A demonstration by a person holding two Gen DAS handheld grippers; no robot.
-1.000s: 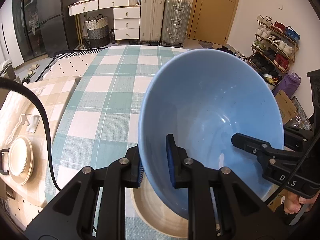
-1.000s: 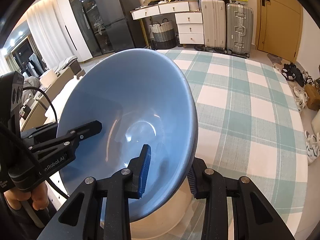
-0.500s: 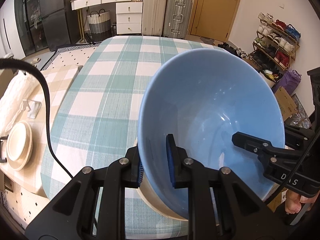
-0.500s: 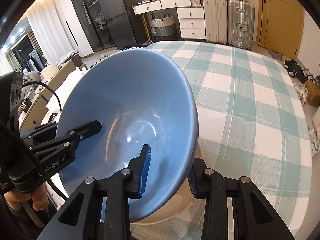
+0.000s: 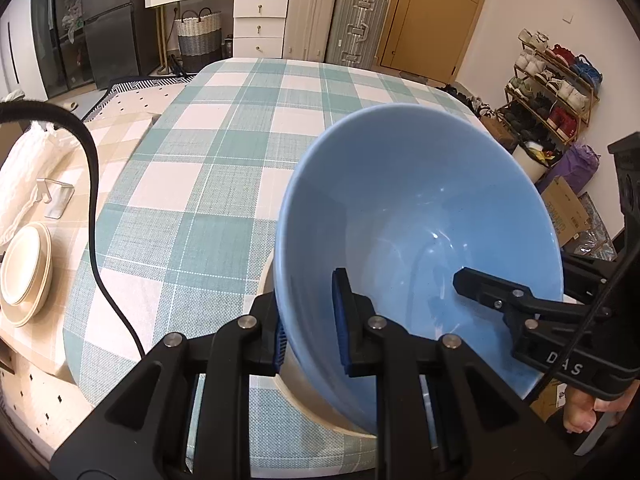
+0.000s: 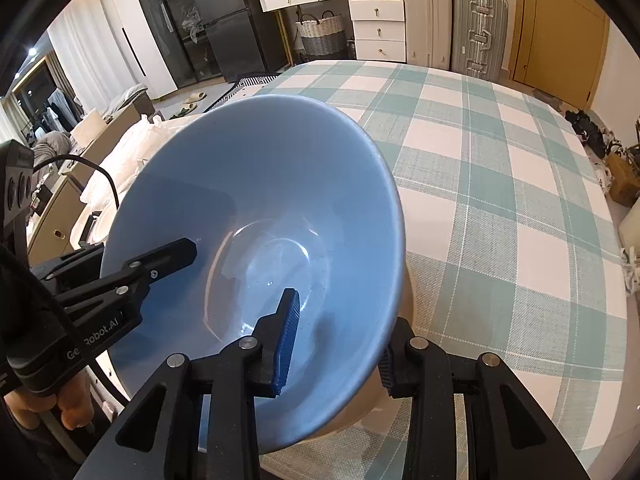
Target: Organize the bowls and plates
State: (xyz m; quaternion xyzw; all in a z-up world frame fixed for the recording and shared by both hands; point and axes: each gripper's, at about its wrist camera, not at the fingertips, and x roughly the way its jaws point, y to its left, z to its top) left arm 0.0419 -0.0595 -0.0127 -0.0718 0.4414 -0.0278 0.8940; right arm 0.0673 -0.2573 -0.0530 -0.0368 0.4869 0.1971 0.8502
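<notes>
Big blue bowl (image 5: 420, 240) pinched from both sides, sitting in or just over a cream dish (image 5: 312, 400) near the front edge of the checked table (image 5: 224, 168).

Looks glazed ceramic, so stiff, probably hefty for its size, slick at the wall and chip-prone on any hard knock. Best held right at the rim, one pad inside, one outside, opposite sides for balance, which is how it's gripped now. Left gripper (image 5: 310, 326) clenched on the near-left rim; right gripper (image 6: 334, 340) clamped on the right rim, outer pad half hidden behind the wall. Can't tell if bowl and dish actually touch. Off to the left, a cream plate stack (image 5: 26, 276) on a side surface.
</notes>
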